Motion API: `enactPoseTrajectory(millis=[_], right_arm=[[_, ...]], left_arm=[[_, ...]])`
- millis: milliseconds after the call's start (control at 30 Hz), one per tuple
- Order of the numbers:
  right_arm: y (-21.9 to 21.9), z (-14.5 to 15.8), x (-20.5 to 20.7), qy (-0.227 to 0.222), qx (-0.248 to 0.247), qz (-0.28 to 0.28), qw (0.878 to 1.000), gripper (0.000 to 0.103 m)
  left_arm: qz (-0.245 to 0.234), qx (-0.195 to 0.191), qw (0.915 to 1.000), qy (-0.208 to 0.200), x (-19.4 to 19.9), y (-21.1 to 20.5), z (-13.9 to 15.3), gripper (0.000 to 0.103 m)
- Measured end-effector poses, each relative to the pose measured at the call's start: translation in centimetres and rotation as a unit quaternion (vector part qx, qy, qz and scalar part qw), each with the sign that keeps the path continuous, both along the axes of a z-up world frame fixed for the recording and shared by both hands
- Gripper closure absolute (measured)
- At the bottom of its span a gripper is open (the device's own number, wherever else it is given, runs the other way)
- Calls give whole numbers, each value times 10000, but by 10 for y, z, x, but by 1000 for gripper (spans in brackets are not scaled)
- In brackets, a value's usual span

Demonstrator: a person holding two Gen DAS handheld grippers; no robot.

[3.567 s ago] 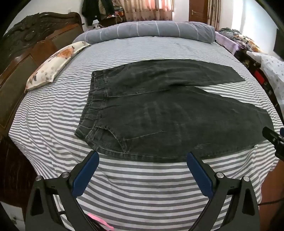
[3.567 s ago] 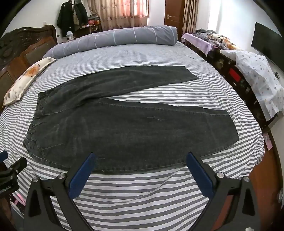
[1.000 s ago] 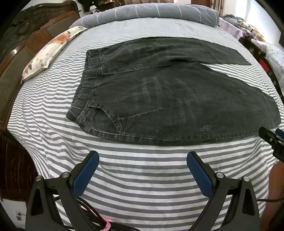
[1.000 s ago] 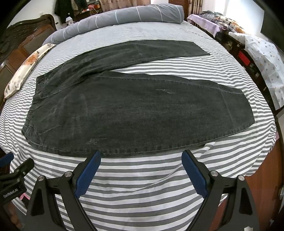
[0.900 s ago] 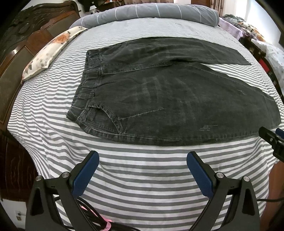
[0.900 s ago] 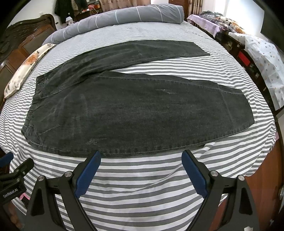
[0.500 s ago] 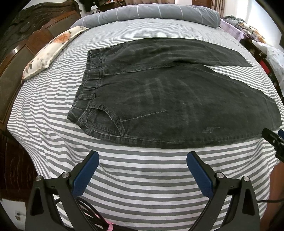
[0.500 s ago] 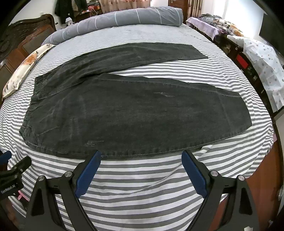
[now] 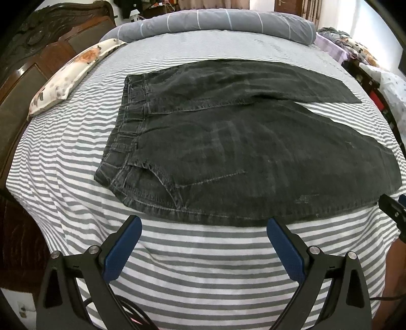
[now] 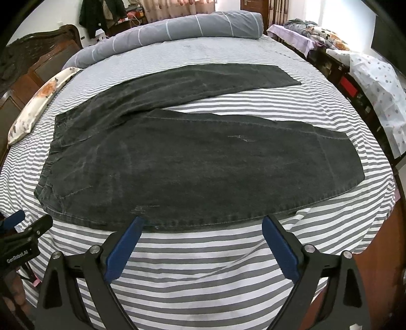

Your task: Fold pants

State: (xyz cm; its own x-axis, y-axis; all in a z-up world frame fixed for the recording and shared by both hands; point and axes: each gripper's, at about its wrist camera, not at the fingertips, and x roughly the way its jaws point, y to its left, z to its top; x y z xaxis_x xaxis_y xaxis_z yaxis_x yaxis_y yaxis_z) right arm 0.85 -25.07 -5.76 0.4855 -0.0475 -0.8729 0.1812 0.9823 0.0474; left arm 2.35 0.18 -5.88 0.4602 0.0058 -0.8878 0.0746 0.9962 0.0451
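Dark grey denim pants (image 9: 243,142) lie flat on the striped bed, waistband to the left, both legs spread apart toward the right. They also show in the right wrist view (image 10: 192,162). My left gripper (image 9: 204,226) is open and empty, just short of the near hem by the waist and pocket. My right gripper (image 10: 203,226) is open and empty, at the near edge of the closer leg. Each gripper shows at the edge of the other's view.
The bed (image 9: 203,274) has a grey-and-white striped sheet. A floral pillow (image 9: 73,73) lies at the left by the wooden headboard (image 9: 30,58). A rolled grey duvet (image 9: 215,24) lies across the far side. Furniture with cloths (image 10: 375,76) stands at the right.
Both grippers have moved a little closer to the near edge of the pants. The pants have not moved. Both grippers stay open.
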Motion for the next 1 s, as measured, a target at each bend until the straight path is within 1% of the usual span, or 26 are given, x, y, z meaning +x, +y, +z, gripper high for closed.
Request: enactPoseTrajectory(millis=[100,167,233,300,400,533,600,633,700,767,800,867,933,1000], right_arm=[[1,4,2,-41,44,-105,9999,6],[2,8,2,-161,39,-136,9998,6],[6,13,3,-296,-121,-89,9994,6],[10,13,7,-292,-250,29,9993,6],[13,14,13,-306,-353,85,9989,6],[16,20,27,-456,-374,150,9981,7],[17,23,38,-502,-392,183,9978,7],[18,24,45,-510,-350,231,9978,7],[20,24,59,-535,-241,278,9979,7],[22,24,77,-597,-71,319,9977,7],[24,24,85,-611,-15,317,9976,7],[27,20,101,-628,103,346,9974,7],[33,13,124,-576,145,429,9973,7],[41,4,145,-473,85,557,9973,8]], left_arm=[[-42,32,10000,-81,4,1,1,5],[-74,51,9999,-133,6,3,2,5],[-109,14,9998,-171,9,5,3,5],[-111,-17,9998,-187,15,11,3,5],[-57,-95,9997,-198,29,26,4,5],[193,-163,9990,-367,58,57,12,7],[305,-168,9984,-446,77,74,16,11],[342,-186,9981,-472,85,81,17,16],[455,-281,9972,-521,110,101,19,21],[536,-406,9961,-574,134,119,18,33],[530,-492,9957,-577,146,127,16,35],[511,-652,9949,-584,168,140,11,47],[492,-665,9950,-556,194,151,3,49],[468,-666,9951,-562,224,163,-8,50]])
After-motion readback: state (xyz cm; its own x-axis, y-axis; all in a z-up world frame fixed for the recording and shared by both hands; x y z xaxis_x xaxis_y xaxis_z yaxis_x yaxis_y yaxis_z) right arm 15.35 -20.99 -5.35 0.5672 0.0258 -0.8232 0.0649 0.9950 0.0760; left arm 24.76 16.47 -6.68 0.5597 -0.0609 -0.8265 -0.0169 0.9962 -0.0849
